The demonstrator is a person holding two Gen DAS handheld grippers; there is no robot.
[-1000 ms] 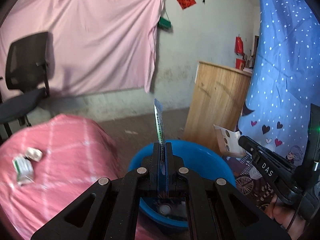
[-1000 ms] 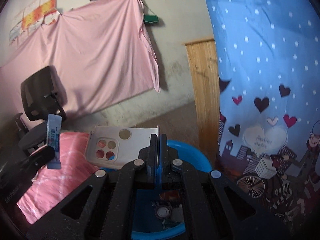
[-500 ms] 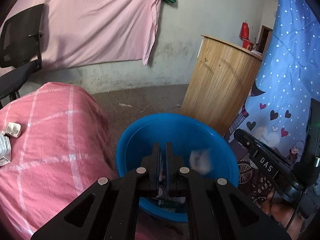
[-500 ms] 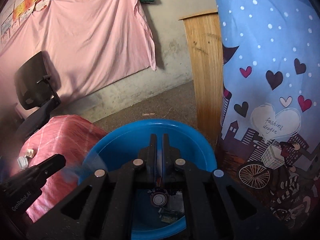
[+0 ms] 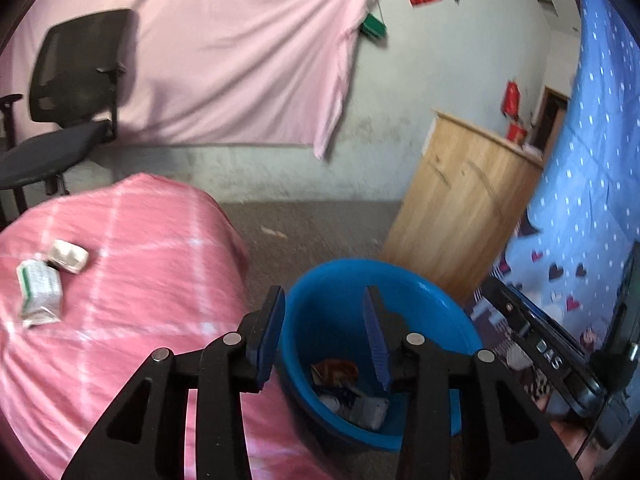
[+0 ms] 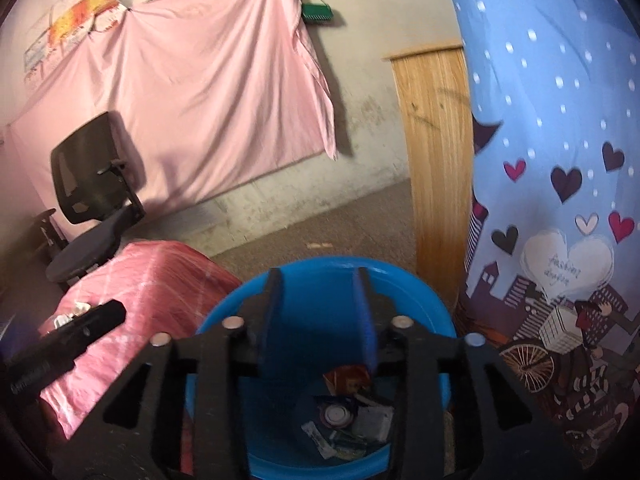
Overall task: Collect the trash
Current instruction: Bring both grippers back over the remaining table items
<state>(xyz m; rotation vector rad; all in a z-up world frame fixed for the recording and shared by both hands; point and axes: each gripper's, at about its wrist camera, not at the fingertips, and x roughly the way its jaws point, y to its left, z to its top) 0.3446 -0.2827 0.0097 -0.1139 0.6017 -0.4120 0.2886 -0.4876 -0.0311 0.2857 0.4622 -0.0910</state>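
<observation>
1. Two pieces of trash lie on the pink bedspread (image 5: 132, 280) at the far left of the left wrist view: a crumpled green-and-white wrapper (image 5: 39, 292) and, just beside it, a small white box (image 5: 68, 255).
2. The left gripper (image 5: 324, 320) hangs over the near edge of the bedspread and the rim of the blue basin (image 5: 420, 300); its jaws are opening, partly spread, with nothing between them.
3. In the basin lies a heap of trash (image 6: 348, 416): a red packet, a round lid and what looks like some paper, though blur hides detail.
4. The right gripper (image 6: 320, 300) is above the basin, jaws opening and empty.
5. Right of the basin stand a wooden cabinet (image 6: 436, 160) and a blue curtain (image 6: 560, 120) with hearts.
</observation>
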